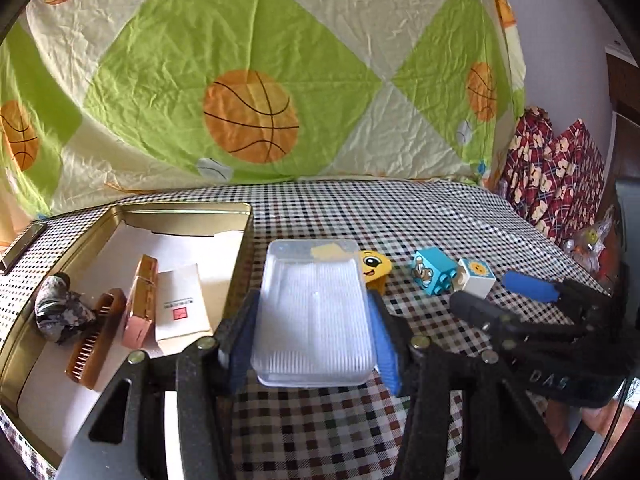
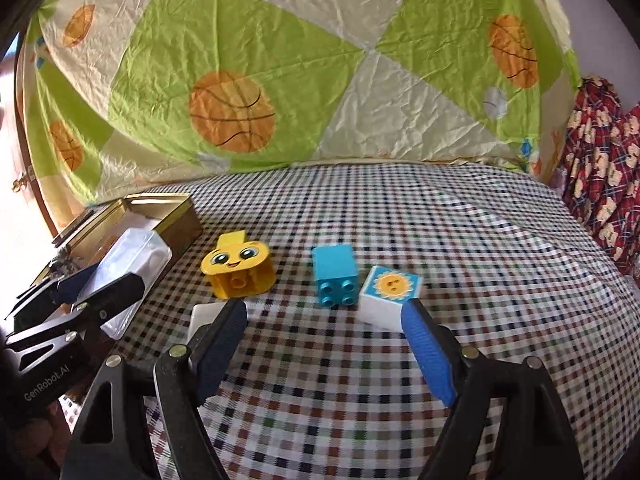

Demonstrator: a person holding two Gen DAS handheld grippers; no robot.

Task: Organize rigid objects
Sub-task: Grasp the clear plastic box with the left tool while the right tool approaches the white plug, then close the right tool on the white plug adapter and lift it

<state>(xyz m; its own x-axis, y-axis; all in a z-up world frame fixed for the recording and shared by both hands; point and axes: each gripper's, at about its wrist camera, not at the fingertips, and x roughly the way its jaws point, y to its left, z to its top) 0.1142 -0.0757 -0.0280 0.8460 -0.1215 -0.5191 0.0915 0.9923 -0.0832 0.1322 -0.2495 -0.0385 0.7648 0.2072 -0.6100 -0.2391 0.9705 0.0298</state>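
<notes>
Left wrist: checked tablecloth (image 1: pixel 420 220), basketball sheet (image 1: pixel 248 80) behind.

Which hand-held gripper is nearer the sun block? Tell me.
Right. The right hand-held gripper has one fingertip right beside the sun block; the left hand-held gripper sits further off, its fingers flanking the clear plastic box.

The left gripper (image 1: pixel 314 320) points forward and down, its two blue-padded fingers (image 1: pixel 384 344) pressed against the long sides of a clear plastic box (image 1: pixel 314 312), gripping it near its closer end. The right gripper (image 2: pixel 326 344) also tilts downward, just beside the left one and to its right. Its jaws stand wide apart with nothing between them; the tip of its right finger (image 2: pixel 428 352) is at the near corner of a white sun block (image 2: pixel 390 294).
</notes>
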